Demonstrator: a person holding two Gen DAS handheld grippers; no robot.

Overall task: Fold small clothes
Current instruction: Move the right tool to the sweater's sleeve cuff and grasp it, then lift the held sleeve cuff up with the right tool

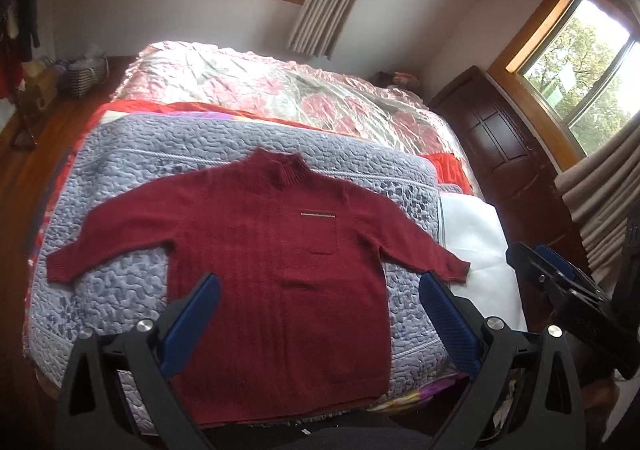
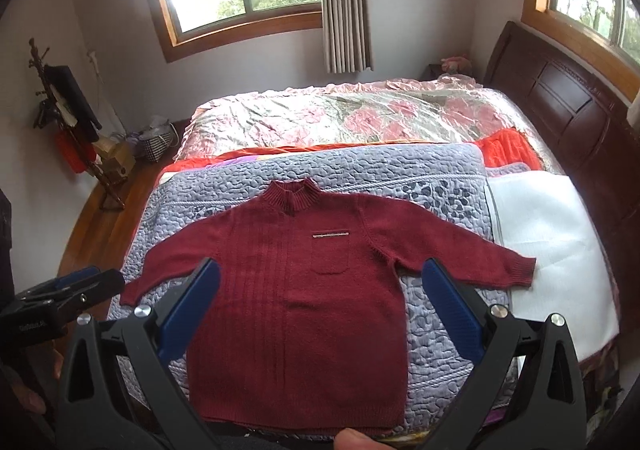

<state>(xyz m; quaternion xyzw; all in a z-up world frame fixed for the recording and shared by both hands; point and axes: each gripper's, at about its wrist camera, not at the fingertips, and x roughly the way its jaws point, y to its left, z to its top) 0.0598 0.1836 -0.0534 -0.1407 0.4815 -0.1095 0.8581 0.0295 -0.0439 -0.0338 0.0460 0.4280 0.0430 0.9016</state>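
Note:
A dark red knitted sweater [image 1: 276,262] [image 2: 300,290] lies flat and face up on a lilac quilted blanket [image 1: 120,290] [image 2: 452,330], both sleeves spread out, collar away from me, a chest pocket on its right side. My left gripper [image 1: 320,286] hovers open above the sweater's lower half, nothing between its blue pads. My right gripper [image 2: 320,270] also hangs open above the sweater's middle, holding nothing. In the left wrist view the right gripper [image 1: 560,274] shows at the right edge; in the right wrist view the left gripper [image 2: 76,282] shows at the left edge.
The blanket lies on a bed with a pink floral cover [image 1: 280,86] [image 2: 340,118] and a dark wooden headboard [image 2: 568,106] at the right. A white sheet [image 2: 552,242] lies right of the sweater. A coat stand [image 2: 68,110] and baskets [image 2: 156,142] stand on the wooden floor at left.

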